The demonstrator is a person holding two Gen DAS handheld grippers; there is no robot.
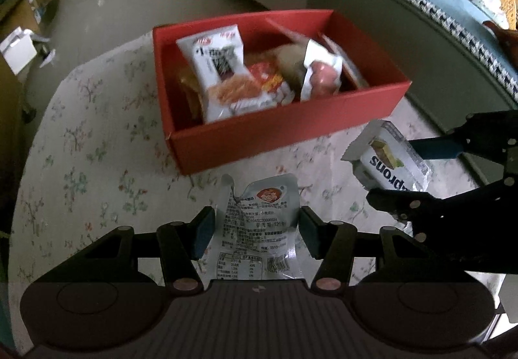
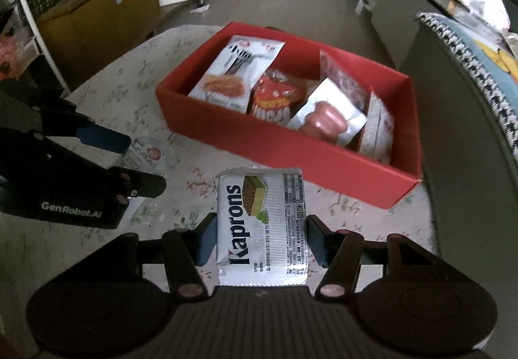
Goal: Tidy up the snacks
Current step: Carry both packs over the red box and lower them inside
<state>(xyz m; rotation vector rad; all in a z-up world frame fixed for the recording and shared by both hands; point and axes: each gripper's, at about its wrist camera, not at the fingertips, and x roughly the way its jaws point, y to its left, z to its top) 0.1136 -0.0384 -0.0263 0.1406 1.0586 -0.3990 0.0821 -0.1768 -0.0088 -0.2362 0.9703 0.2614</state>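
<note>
A red box [image 1: 285, 129] [image 2: 291, 151] with a divider sits on the flowered tablecloth [image 1: 97, 164] and holds several snack packs. My left gripper [image 1: 257, 231] is shut on a clear pouch with a red logo [image 1: 259, 229], held just above the cloth in front of the box. My right gripper [image 2: 260, 239] is shut on a white Kaprons wafer pack [image 2: 262, 226], held in front of the box's near right corner. In the left wrist view the right gripper [image 1: 421, 171] and the wafer pack [image 1: 388, 161] show at the right. In the right wrist view the left gripper [image 2: 136, 161] shows at the left.
A sofa with a checked throw [image 1: 437, 28] [image 2: 469, 83] stands right of the table. Low shelves and boxes [image 2: 113, 2] line the far left of the room. The table's rounded edge [image 1: 48, 119] drops off to the floor at the left.
</note>
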